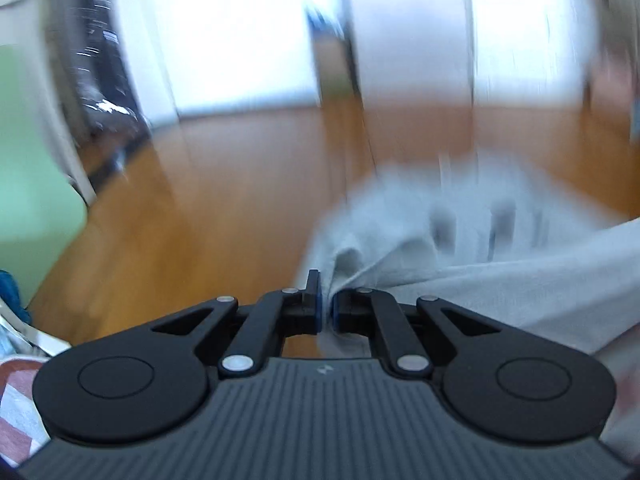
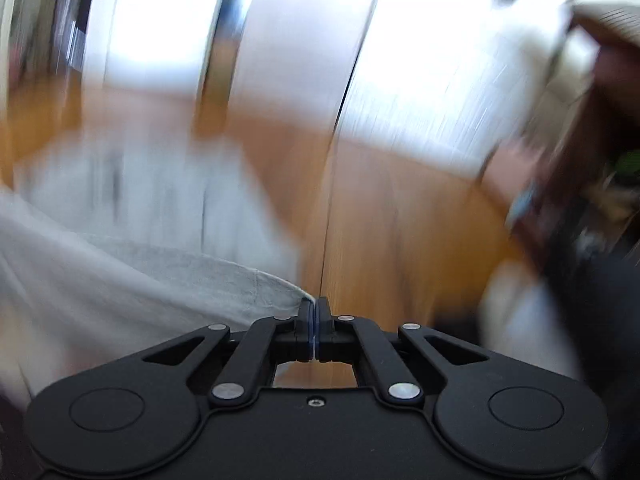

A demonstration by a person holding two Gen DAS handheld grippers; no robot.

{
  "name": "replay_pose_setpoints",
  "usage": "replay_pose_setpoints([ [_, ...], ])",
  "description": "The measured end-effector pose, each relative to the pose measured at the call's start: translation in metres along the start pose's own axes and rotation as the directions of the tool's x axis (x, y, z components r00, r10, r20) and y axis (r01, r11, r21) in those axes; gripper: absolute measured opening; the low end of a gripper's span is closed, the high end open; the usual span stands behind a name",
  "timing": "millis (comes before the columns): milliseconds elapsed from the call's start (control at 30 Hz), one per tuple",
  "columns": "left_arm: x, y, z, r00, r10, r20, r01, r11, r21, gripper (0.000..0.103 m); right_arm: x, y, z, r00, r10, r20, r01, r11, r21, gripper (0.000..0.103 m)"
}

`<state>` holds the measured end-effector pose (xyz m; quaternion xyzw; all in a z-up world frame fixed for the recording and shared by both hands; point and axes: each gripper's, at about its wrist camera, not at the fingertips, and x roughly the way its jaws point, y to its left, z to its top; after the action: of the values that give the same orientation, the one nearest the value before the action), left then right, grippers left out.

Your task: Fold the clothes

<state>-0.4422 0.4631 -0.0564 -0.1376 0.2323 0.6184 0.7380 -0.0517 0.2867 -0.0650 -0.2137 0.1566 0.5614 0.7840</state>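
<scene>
Both wrist views are smeared by motion blur, so fine detail is hard to make out. The surface under everything is a warm orange-brown wooden floor (image 1: 208, 208), with plank seams running away from the cameras. Beyond it, the far side of the room is a band of very bright white panels (image 1: 248, 40), either walls or windows; the blur hides which. In the left wrist view a pale green block (image 1: 36, 160) stands at the left edge, with a dark upright shape beside it. A red-and-white striped fabric (image 1: 16, 408) fills the lower left corner. In the right wrist view a dark brown blurred shape (image 2: 576, 184) sits at the right edge; what it is cannot be told.

The garment (image 1: 500, 256) is a light grey, soft knit cloth with no visible print. It hangs stretched between the two tools above the floor, with its far part bunched in loose vertical folds. A stitched hem runs along its edge in the right wrist view.

The left tongs (image 1: 327, 308) are nearly pressed together, pinching a gathered fold of the grey cloth between their blue-edged pads. The right tongs (image 2: 314, 326) are pressed together, with the hemmed corner of the garment (image 2: 120, 280) caught at their tips.
</scene>
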Motion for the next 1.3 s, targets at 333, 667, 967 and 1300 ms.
replay_pose_setpoints([
  [333, -0.029, 0.023, -0.108, 0.906, -0.053, -0.42, 0.123, 0.982, 0.14, 0.008, -0.034, 0.024, -0.096, 0.974, 0.146, -0.174, -0.146, 0.989, 0.012, 0.0],
  [667, 0.002, 0.037, -0.139, 0.835, -0.066, -0.546, 0.141, 0.985, 0.097, 0.031, -0.051, 0.009, -0.092, 0.992, 0.086, -0.096, -0.075, 0.992, 0.105, 0.0],
  [967, -0.019, 0.042, -0.115, 0.916, -0.075, -0.394, 0.13, 0.985, 0.114, 0.026, -0.047, 0.018, -0.158, 0.96, 0.054, -0.273, -0.027, 0.994, 0.101, 0.0],
  [1300, -0.019, 0.045, -0.157, 0.729, 0.016, -0.684, 0.217, 0.943, 0.253, 0.06, -0.035, 0.005, -0.187, 0.876, 0.241, -0.418, -0.183, 0.968, 0.174, 0.001],
])
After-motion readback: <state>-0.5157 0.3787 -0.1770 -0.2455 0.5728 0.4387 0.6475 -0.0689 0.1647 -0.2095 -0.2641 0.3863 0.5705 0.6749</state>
